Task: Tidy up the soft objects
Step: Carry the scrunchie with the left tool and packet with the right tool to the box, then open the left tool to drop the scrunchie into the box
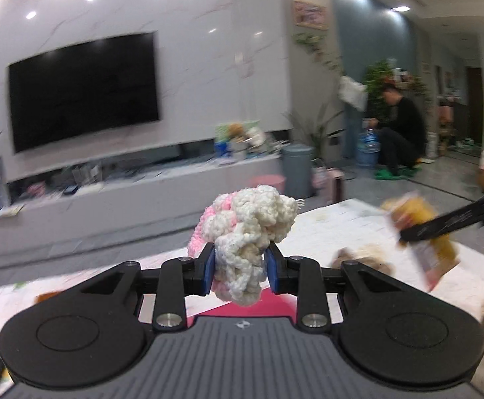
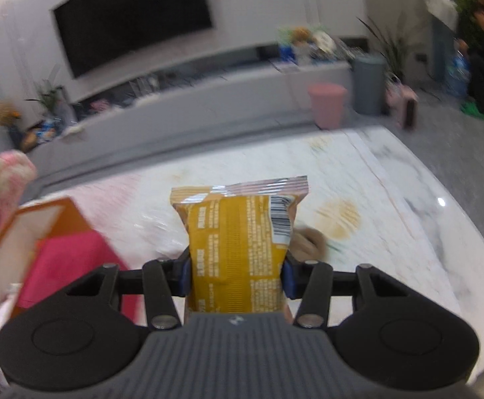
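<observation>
Both grippers loaded, held above white marble table (image 2: 358, 173).
Left gripper (image 1: 240, 266) clamps white-pink crocheted yarn item (image 1: 248, 232); right gripper (image 2: 237, 274) clamps yellow foil snack packet (image 2: 238, 242). Keep squeeze steady w/o crushing, lower over orange box (image 2: 19, 232).

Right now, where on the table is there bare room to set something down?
The widest bare stretch of the marble table lies right of the yellow snack packet held by the right gripper, out to the rounded far edge. It is crowded on the left, around the orange box with its pink lining, and a small brown object sits just behind the packet.
</observation>
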`<state>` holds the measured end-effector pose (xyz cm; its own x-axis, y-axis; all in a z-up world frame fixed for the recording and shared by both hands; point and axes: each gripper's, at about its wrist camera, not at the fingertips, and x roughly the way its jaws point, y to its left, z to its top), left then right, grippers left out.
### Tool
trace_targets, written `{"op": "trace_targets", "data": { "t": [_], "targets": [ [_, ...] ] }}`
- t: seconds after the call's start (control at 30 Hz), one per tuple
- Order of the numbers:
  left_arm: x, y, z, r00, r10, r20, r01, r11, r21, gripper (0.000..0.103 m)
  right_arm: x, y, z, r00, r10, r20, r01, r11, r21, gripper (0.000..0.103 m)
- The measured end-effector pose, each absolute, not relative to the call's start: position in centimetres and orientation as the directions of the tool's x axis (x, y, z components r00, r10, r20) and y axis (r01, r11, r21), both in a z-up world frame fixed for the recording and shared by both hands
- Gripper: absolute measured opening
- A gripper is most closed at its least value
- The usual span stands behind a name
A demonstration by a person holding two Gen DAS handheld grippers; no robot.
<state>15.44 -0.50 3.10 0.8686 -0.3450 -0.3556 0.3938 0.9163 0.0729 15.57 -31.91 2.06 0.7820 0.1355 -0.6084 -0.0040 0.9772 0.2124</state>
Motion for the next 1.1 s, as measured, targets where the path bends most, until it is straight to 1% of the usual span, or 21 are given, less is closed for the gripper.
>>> {"op": "trace_targets", "data": {
  "t": [0.1, 0.17, 0.33, 0.4, 0.47, 0.53, 0.63, 0.7, 0.73, 0.77, 0.8, 0.83, 0.87, 0.93, 1.03, 1.1],
  "targets": [
    [17.4, 3.2, 2.7, 0.865, -0.290, -0.409, 0.328, 0.944, 0.025, 0.035, 15.2, -27.7, 4.8, 0.815, 0.201, -0.544, -0.101, 0.973, 0.210, 0.049],
    [19.1, 5.5, 2.1, 0.847, -0.281, -0.451, 0.299, 0.954, -0.034, 0.035, 15.3, -24.8, 6.2, 0.817, 0.263, -0.514, -0.165, 0.959, 0.229, 0.049],
    [23.9, 10.9, -0.8, 0.775, -0.375, -0.508, 0.236, 0.918, -0.318, 0.035, 16.7, -17.2, 8.3, 0.795, 0.383, -0.471, -0.294, 0.922, 0.253, 0.049],
    [26.0, 11.9, -2.3, 0.728, -0.411, -0.549, 0.197, 0.892, -0.406, 0.035, 17.4, -14.6, 8.6, 0.787, 0.414, -0.458, -0.330, 0.909, 0.255, 0.049],
    [27.5, 13.6, -3.9, 0.674, -0.435, -0.596, 0.158, 0.874, -0.459, 0.035, 18.2, -12.5, 8.7, 0.777, 0.441, -0.449, -0.358, 0.896, 0.261, 0.049],
    [28.8, 14.4, -5.0, 0.645, -0.425, -0.635, 0.116, 0.876, -0.469, 0.035, 19.0, -10.7, 8.5, 0.760, 0.465, -0.454, -0.381, 0.885, 0.267, 0.049],
    [29.6, 14.4, -5.6, 0.636, -0.399, -0.661, 0.091, 0.889, -0.449, 0.036, 20.4, -8.7, 7.9, 0.738, 0.482, -0.472, -0.403, 0.876, 0.265, 0.049],
    [29.9, 14.2, -5.5, 0.626, -0.397, -0.672, 0.077, 0.888, -0.453, 0.043, 21.2, -7.6, 7.4, 0.730, 0.478, -0.489, -0.406, 0.878, 0.253, 0.049],
    [29.9, 14.0, -5.6, 0.625, -0.397, -0.672, 0.068, 0.885, -0.460, 0.050, 21.1, -7.2, 7.2, 0.726, 0.477, -0.495, -0.409, 0.879, 0.247, 0.049],
    [30.0, 14.1, -5.7, 0.622, -0.393, -0.677, 0.052, 0.884, -0.465, 0.052, 21.4, -6.9, 7.0, 0.722, 0.478, -0.500, -0.411, 0.878, 0.245, 0.049],
    [29.8, 14.2, -5.8, 0.617, -0.389, -0.684, 0.036, 0.882, -0.470, 0.053, 21.6, -6.7, 6.8, 0.720, 0.478, -0.502, -0.411, 0.878, 0.246, 0.049],
    [29.6, 14.4, -5.8, 0.608, -0.394, -0.690, 0.030, 0.879, -0.476, 0.059, 21.9, -6.5, 6.6, 0.721, 0.476, -0.505, -0.407, 0.879, 0.248, 0.049],
    [29.6, 14.6, -5.8, 0.589, -0.414, -0.694, 0.031, 0.870, -0.492, 0.069, 22.1, -6.5, 6.4, 0.723, 0.470, -0.506, -0.400, 0.882, 0.249, 0.049],
    [28.7, 15.2, -5.9, 0.576, -0.457, -0.678, 0.040, 0.844, -0.536, 0.079, 22.4, -6.5, 6.0, 0.726, 0.458, -0.513, -0.390, 0.889, 0.241, 0.049],
    [27.8, 16.0, -4.9, 0.593, -0.457, -0.663, 0.042, 0.840, -0.541, 0.079, 22.4, -6.7, 5.6, 0.724, 0.445, -0.527, -0.379, 0.895, 0.235, 0.049],
    [26.6, 16.3, -3.5, 0.622, -0.392, -0.677, 0.040, 0.880, -0.473, 0.081, 22.5, -6.5, 5.5, 0.718, 0.443, -0.537, -0.380, 0.896, 0.231, 0.049]
  ]
}}
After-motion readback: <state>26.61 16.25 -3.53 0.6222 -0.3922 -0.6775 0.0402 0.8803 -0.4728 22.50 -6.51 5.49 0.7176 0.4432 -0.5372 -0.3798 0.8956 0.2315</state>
